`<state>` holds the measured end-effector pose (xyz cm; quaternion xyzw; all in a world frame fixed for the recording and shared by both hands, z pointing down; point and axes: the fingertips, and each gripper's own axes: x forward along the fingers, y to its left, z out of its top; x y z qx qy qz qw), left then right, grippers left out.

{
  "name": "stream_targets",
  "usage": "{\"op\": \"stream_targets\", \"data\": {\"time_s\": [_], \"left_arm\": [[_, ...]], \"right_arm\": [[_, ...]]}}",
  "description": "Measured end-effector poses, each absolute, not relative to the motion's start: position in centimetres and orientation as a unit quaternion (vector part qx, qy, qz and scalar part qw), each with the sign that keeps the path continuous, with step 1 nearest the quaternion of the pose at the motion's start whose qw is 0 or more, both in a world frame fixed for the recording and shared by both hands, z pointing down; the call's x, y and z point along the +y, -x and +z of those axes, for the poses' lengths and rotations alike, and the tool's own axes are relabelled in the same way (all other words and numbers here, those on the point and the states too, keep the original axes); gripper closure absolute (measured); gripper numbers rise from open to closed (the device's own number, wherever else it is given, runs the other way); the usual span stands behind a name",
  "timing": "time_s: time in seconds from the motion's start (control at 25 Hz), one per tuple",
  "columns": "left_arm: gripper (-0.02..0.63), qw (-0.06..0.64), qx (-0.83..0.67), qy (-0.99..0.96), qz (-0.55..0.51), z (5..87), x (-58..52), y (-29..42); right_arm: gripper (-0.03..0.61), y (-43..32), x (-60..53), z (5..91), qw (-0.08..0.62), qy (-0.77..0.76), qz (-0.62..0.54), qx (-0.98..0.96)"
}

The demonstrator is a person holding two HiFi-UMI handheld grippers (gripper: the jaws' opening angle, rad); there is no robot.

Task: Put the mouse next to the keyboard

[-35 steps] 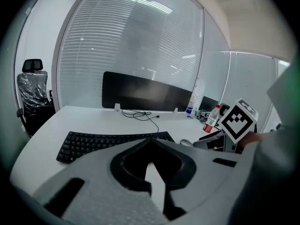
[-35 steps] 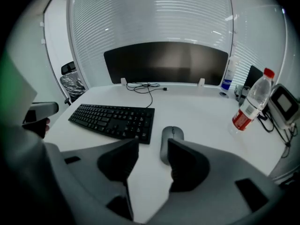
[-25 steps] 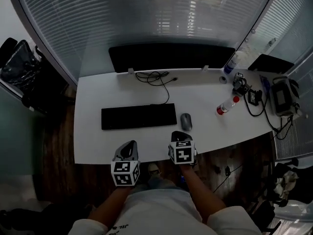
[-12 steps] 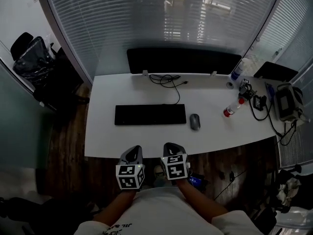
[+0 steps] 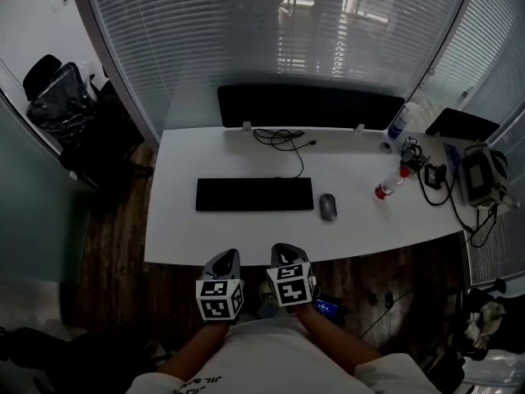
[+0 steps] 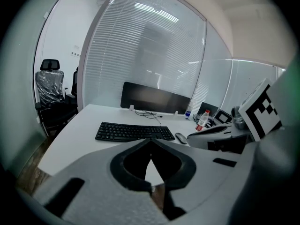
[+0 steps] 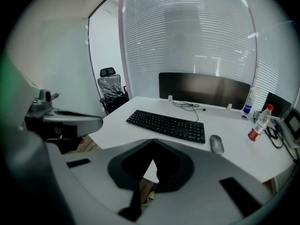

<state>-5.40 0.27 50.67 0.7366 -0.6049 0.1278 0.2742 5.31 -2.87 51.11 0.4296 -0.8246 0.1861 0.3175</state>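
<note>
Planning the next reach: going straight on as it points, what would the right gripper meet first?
Likely the bare near strip of the white desk, short of the keyboard; depth is unclear.

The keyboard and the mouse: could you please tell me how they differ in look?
The keyboard is black, the mouse grey. The keyboard is a long flat slab lying across the desk; the mouse is a small rounded oval set front to back. Both rest on the white desk, apart.
</note>
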Motion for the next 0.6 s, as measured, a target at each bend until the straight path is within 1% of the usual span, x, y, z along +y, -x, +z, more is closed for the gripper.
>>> {"op": "stream_targets", "data": {"time_s": [0.6], "left_arm": [[0.612,0.275,-0.609,-0.733,0.128,50.52,0.70,5.35]], "right_arm": [[0.575,-5.60,-2.24,50.63,0.313,-0.430,0.185,-0.826]]}}
